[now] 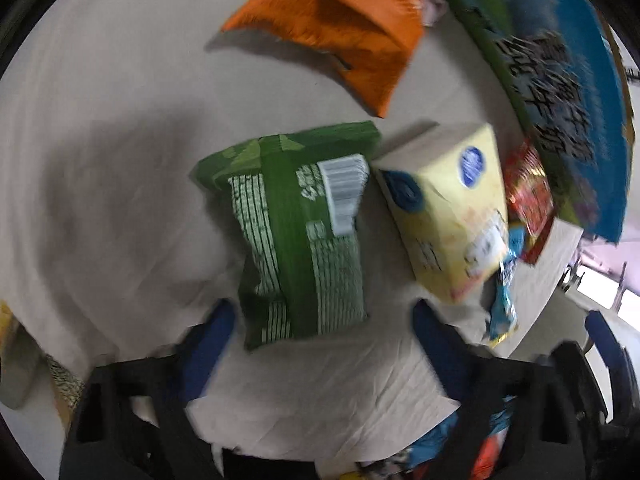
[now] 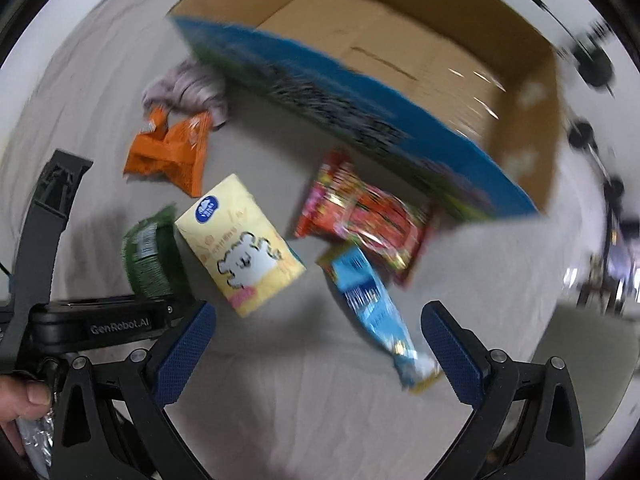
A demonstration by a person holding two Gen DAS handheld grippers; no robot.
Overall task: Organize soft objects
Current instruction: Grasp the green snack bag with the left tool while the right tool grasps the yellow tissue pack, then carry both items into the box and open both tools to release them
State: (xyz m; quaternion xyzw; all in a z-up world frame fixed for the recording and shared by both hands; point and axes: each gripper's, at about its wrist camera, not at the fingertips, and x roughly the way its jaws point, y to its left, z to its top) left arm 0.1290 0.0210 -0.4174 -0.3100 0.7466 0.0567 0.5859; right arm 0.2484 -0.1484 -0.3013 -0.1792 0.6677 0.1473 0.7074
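Note:
My left gripper (image 1: 320, 320) is open, its blue fingers either side of the near end of a green snack packet (image 1: 300, 228) lying on the white cloth. A yellow tissue pack (image 1: 448, 204) lies right of it. An orange packet (image 1: 340, 32) lies farther off. My right gripper (image 2: 316, 332) is open and empty above the cloth, with a light blue packet (image 2: 372, 312) between its fingers and just ahead. The red packet (image 2: 360, 212), yellow tissue pack (image 2: 240, 240), green packet (image 2: 152, 256) and orange packet (image 2: 172, 156) lie ahead. The left gripper body (image 2: 100, 320) shows at the left.
An open cardboard box (image 2: 400, 52) with a blue printed side stands at the back right, its inside bare. A crumpled grey cloth (image 2: 188, 88) lies beside the box's left corner. The box side (image 1: 560, 80) fills the left wrist view's upper right.

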